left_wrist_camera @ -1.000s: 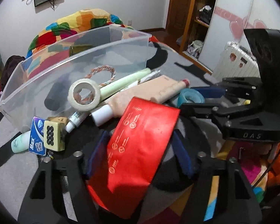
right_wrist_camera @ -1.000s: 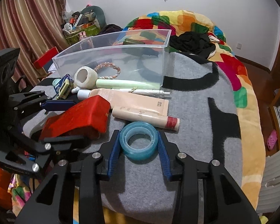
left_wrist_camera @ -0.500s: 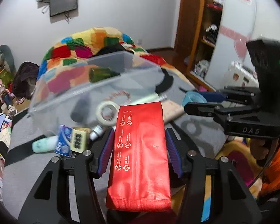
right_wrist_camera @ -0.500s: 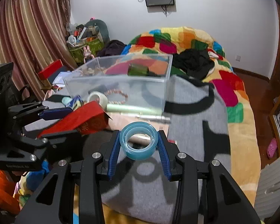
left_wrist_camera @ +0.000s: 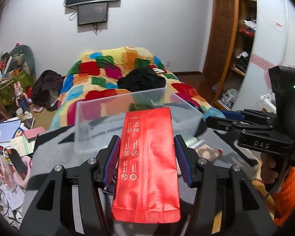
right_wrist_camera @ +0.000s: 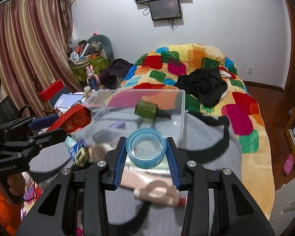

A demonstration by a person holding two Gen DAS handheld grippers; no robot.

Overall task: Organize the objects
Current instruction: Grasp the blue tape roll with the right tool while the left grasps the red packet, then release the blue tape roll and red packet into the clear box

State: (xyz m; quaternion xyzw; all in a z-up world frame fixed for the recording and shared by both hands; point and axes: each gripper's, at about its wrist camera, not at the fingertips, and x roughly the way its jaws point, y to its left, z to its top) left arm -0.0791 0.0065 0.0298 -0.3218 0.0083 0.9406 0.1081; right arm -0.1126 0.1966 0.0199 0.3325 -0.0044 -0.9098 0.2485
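Flat red foil pouch, gripped between the left gripper fingers; blue-tinted tape roll, clamped in the right gripper. Both are best carried level above the clear plastic bin rim on the bed, then released inside, well apart from the green bottle.

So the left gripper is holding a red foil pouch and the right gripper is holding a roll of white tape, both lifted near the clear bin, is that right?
Not quite. The roll of tape in the right gripper is translucent blue, not white, as the right wrist view shows. The rest stands: the left gripper holds the red foil pouch near the clear bin.
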